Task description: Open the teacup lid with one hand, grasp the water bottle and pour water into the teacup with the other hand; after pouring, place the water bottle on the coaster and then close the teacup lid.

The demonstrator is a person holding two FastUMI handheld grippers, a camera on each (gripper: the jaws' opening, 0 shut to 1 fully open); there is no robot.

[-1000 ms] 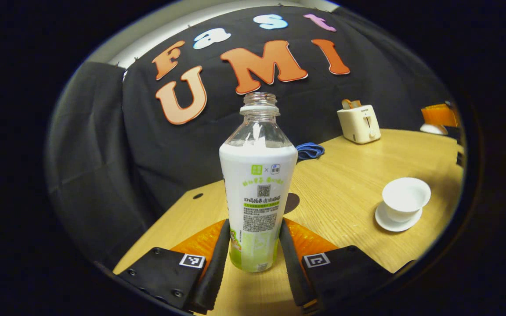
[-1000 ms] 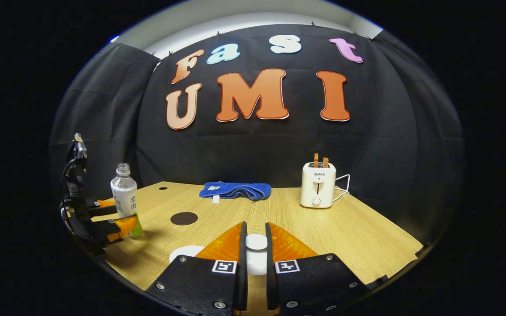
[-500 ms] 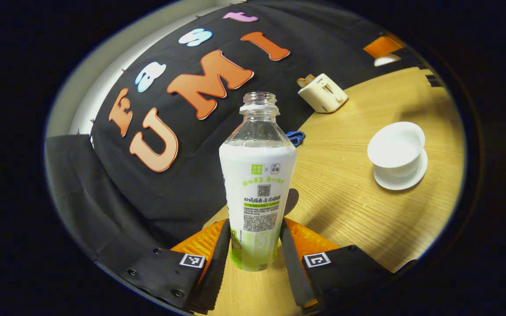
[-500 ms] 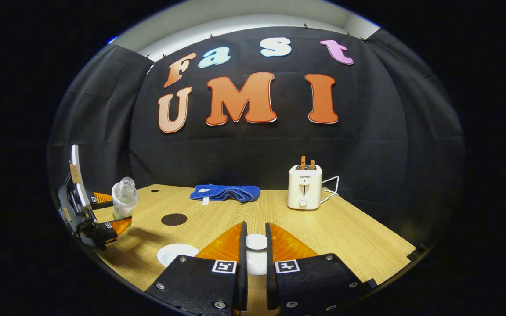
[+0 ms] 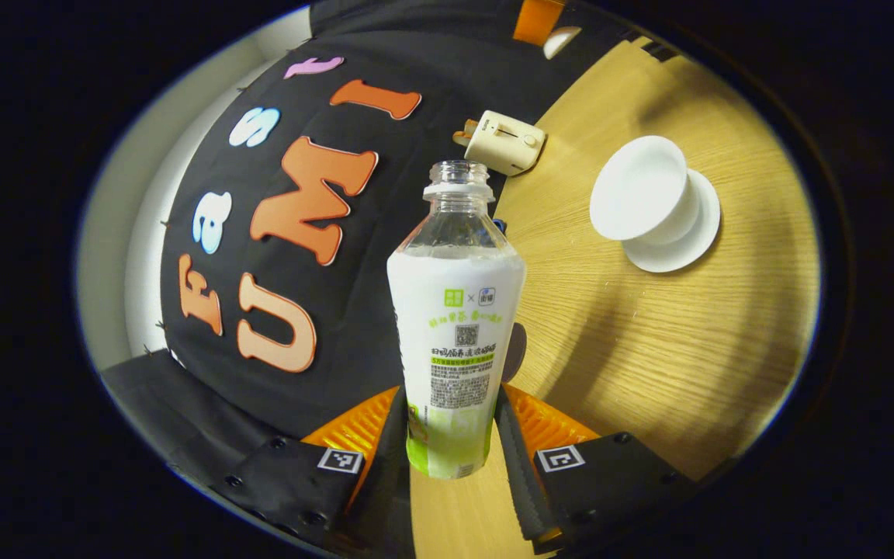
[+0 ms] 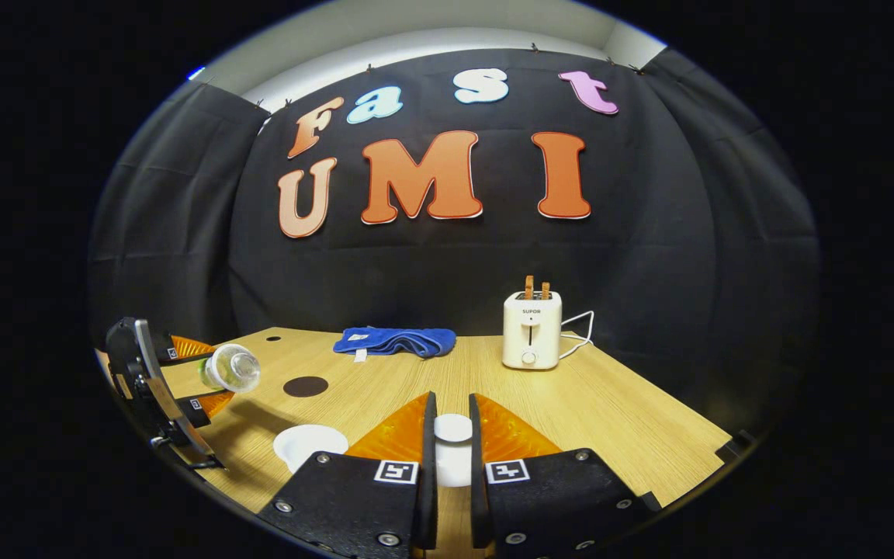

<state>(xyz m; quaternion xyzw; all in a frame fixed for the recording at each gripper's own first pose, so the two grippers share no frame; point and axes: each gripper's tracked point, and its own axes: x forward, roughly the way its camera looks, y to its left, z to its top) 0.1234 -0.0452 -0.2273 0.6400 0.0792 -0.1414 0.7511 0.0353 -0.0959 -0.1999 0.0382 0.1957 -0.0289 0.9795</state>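
left gripper [image 5: 451, 435] clamps bottle [image 5: 455, 334] low, tipped far over | mouth aims at open cup [image 5: 641, 190] on table [image 5: 649, 349], not yet above it | right gripper [image 6: 451, 458] pinches lid [image 6: 452, 428], lifted aside

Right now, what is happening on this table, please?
A person works with two hand-held tongs. The left tongs grip the uncapped water bottle low on its body and hold it tipped well over, its mouth aimed toward the open teacup on its saucer. No water is seen leaving it yet. The right tongs hold the teacup lid off to the side, above the table. The dark coaster waits behind the cup.
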